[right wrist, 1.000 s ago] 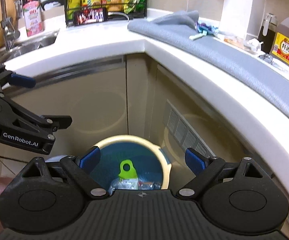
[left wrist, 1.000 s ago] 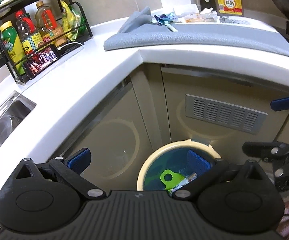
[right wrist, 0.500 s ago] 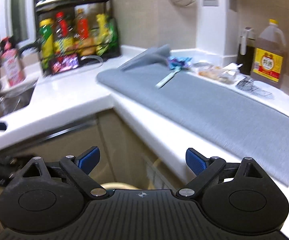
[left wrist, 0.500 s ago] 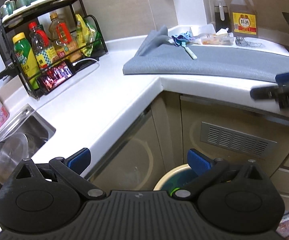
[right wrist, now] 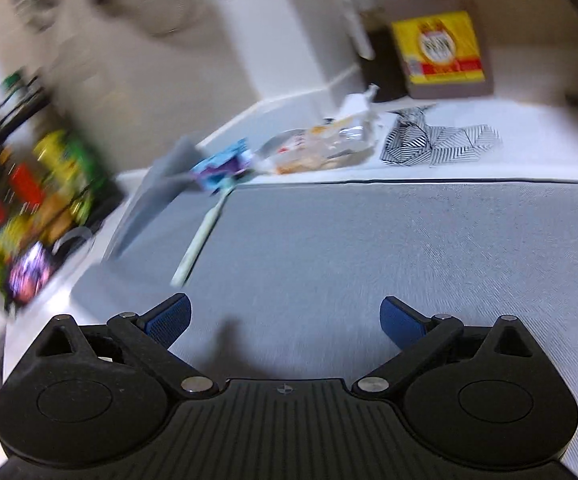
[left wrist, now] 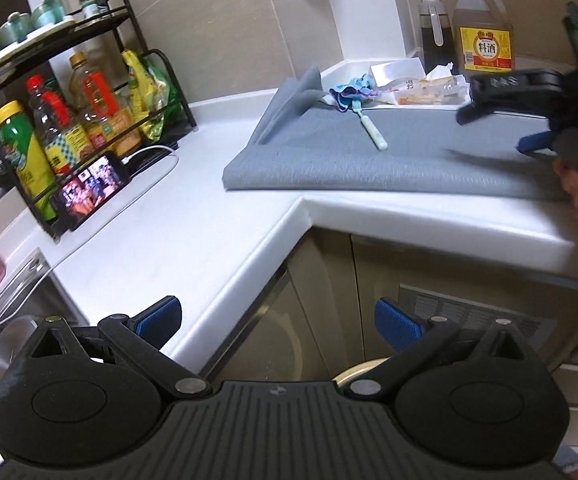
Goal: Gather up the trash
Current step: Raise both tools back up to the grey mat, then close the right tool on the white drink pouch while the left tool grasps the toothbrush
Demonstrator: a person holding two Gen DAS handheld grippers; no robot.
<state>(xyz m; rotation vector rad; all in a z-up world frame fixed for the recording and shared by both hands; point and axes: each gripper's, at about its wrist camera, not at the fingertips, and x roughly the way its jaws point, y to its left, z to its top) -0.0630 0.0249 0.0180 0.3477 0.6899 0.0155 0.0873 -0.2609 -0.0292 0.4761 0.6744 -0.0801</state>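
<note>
Trash lies at the back of the grey mat (left wrist: 389,152): a blue-purple wrapper (left wrist: 351,92) (right wrist: 219,168), a pale stick (left wrist: 373,130) (right wrist: 201,236), a clear snack bag (left wrist: 429,94) (right wrist: 321,148) and a black-striped wrapper (right wrist: 437,140). My right gripper (right wrist: 285,318) is open and empty, low over the mat (right wrist: 369,248), short of the trash; it also shows in the left wrist view (left wrist: 537,120). My left gripper (left wrist: 277,316) is open and empty, off the counter corner, above the bin rim (left wrist: 359,372) on the floor.
A black rack (left wrist: 69,120) of bottles and a phone (left wrist: 89,188) stand at the left on the white counter (left wrist: 169,220). A sink (left wrist: 9,320) lies at the far left. A yellow-labelled jug (left wrist: 485,36) (right wrist: 437,52) stands at the back wall.
Both grippers have risen from the bin. The right one has moved forward over the grey mat toward the trash. The bin has nearly dropped out of the left wrist view.
</note>
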